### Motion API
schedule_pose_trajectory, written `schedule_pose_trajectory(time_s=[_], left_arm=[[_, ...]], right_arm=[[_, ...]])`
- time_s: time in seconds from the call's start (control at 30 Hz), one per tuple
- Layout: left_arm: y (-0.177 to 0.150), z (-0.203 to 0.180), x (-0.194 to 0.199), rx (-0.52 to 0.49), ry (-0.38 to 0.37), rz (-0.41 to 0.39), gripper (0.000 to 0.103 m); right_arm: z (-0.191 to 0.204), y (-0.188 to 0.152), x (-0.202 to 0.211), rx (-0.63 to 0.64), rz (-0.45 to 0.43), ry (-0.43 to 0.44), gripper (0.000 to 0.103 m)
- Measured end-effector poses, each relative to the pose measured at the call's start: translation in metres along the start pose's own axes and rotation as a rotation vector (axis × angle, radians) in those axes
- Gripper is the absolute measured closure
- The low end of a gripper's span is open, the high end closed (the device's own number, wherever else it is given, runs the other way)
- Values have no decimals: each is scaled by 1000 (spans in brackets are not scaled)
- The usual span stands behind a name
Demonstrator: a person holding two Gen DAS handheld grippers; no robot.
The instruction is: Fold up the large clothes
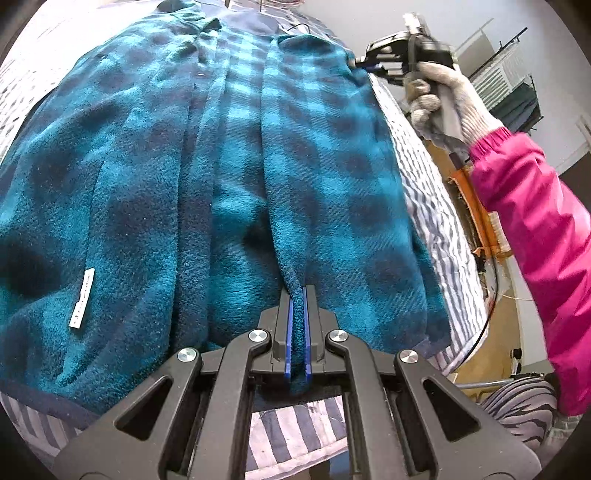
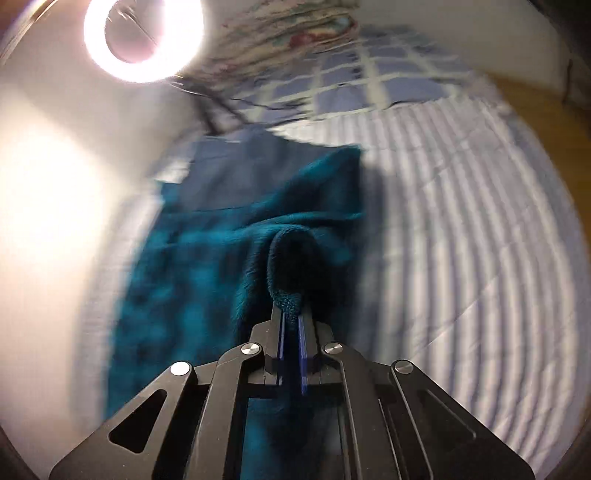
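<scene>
A large teal and navy checked fleece garment (image 1: 236, 155) lies spread on a striped bed cover (image 1: 436, 206). My left gripper (image 1: 298, 295) is shut on a fold of its near edge, the fleece pinched between the blue pads. At the far right corner of the garment my right gripper (image 1: 364, 64) holds the fabric edge; a gloved hand with a pink sleeve carries it. In the blurred right wrist view the right gripper (image 2: 291, 314) is shut on a bunched teal fold of the fleece garment (image 2: 207, 266).
A white label (image 1: 82, 298) is sewn on the garment's left part. A ring light (image 2: 142, 35) glares at the top left of the right wrist view. A checked blue quilt (image 2: 369, 74) lies beyond the garment. The striped bed cover (image 2: 461, 240) stretches to the right, with wooden floor past the edge.
</scene>
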State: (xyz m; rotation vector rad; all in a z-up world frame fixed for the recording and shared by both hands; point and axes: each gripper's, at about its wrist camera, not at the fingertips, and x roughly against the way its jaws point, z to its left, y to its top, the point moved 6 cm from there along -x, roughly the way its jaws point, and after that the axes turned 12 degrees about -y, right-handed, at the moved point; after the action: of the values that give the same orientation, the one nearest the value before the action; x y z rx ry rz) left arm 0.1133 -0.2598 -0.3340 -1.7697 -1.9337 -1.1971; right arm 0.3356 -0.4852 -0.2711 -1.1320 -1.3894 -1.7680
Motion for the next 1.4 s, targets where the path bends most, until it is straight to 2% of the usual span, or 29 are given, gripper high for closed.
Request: schedule_pose_trajectory(time_s=[0.03, 0.1, 0.17, 0.23, 0.3, 0.33, 0.4, 0.43, 0.5, 0.63, 0.67, 0.7, 0.73, 0.77, 0.9, 1.0, 1.07, 1.13, 1.17, 1.2, 1.23, 1.3, 1.33, 1.37, 1.4], left_arm=[[0, -1, 1, -2, 9, -1, 101], [1, -2, 6, 3, 19, -5, 98], [2, -3, 22, 13, 33, -43, 80], [2, -11, 40, 0, 28, -102, 73], [0, -27, 48, -37, 3, -121, 73], [-2, -36, 48, -64, -13, -116, 73], [-8, -57, 39, -119, -59, -78, 68], [-12, -67, 31, -149, -80, -54, 60], [-17, -79, 15, -208, -67, -23, 56], [-21, -87, -22, -284, -23, 33, 58], [-21, -87, -30, -297, -17, 40, 80], [-21, -85, -38, -312, 6, 47, 96], [-21, -82, -45, -313, 20, 56, 98], [-19, -80, -48, -285, 1, 57, 98], [-15, -84, -37, -156, -120, 35, 99], [-14, -105, -30, -148, -185, 10, 99], [-15, -112, -38, -170, -184, 17, 99], [-18, -111, -54, -199, -108, 44, 99], [-21, -107, -60, -190, -73, 66, 99], [-23, -106, -62, -180, -66, 76, 98], [-25, -106, -61, -181, -63, 76, 89], [-27, -110, -53, -217, -58, 55, 60], [-29, -113, -49, -235, -53, 42, 36], [-30, -117, -47, -258, -51, 30, 28], [-32, -122, -48, -288, -46, 30, 28]], right_arm=[[-8, 2, -10, -21, 13, -60, 99], [-17, 0, -22, -46, 40, -83, 98], [-20, -4, -20, -41, 36, -76, 96], [-25, -8, -10, -49, 39, -60, 95], [-35, -13, 9, -66, 30, -23, 93], [-38, -15, 15, -71, 23, -9, 91], [-46, -23, 39, -97, 11, 49, 79], [-47, -27, 47, -104, 7, 75, 77], [-49, -37, 60, -111, 4, 109, 75], [-48, -57, 72, -84, 17, 137, 75], [-48, -63, 73, -74, 23, 138, 75], [-47, -67, 72, -65, 29, 132, 75], [-48, -71, 71, -60, 35, 125, 75], [-51, -75, 71, -56, 40, 120, 75], [-59, -82, 65, -59, 51, 105, 75], [-65, -78, 63, -70, 38, 113, 75], [-69, -75, 62, -87, 30, 126, 75], [-70, -69, 56, -111, 27, 161, 75], [-69, -68, 52, -118, 31, 179, 68], [-67, -66, 46, -131, 40, 211, 55], [-65, -66, 42, -139, 43, 229, 50], [-61, -63, 31, -153, 39, 257, 47], [-58, -63, 24, -155, 41, 265, 47], [-56, -62, 17, -159, 47, 272, 47], [-54, -62, 9, -168, 55, 281, 47]])
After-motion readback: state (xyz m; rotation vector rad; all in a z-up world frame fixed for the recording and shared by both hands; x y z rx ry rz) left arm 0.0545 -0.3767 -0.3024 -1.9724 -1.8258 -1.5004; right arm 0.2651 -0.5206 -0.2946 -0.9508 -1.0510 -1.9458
